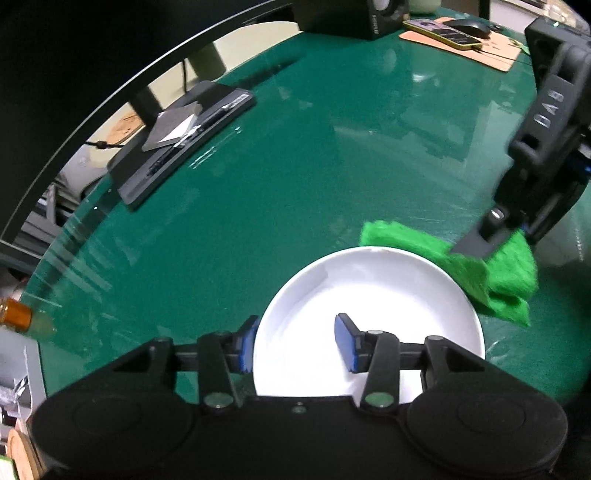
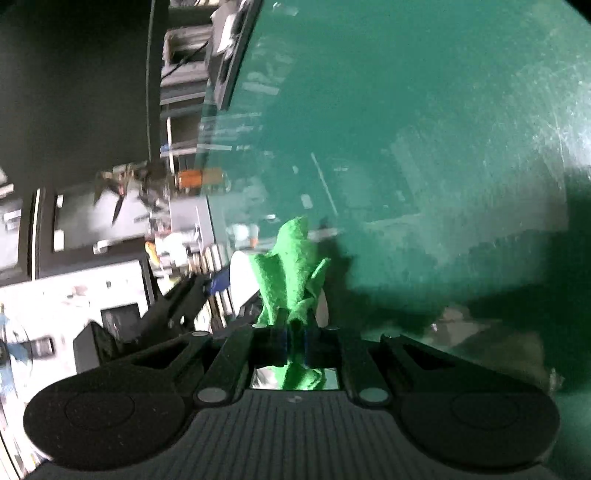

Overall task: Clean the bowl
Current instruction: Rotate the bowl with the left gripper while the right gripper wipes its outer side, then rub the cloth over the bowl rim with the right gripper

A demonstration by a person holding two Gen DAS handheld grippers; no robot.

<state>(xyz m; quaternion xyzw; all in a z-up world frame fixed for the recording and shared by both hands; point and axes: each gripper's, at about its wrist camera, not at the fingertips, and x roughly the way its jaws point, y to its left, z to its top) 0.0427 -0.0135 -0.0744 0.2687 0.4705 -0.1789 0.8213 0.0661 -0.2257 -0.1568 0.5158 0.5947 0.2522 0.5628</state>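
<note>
The table (image 1: 295,155) lies open mid-surface; a black tray (image 1: 184,140) blocks its left edge, a speaker (image 1: 354,18) and phone (image 1: 439,33) the far edge.

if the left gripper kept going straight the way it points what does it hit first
Most likely the white bowl: the left gripper straddles its near rim, one finger outside, one inside. Depth is hard to judge.

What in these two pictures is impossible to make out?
- Bowl: left wrist view, its near rim is hidden by the left gripper, so whether the pads press the rim is unclear.
- Bowl: right wrist view, only a white sliver shows behind the cloth.
- Right gripper: its pads are buried in cloth.
- Room clutter beyond the table: right wrist view, blurred.
- Phone: left wrist view, too small to read.
</note>
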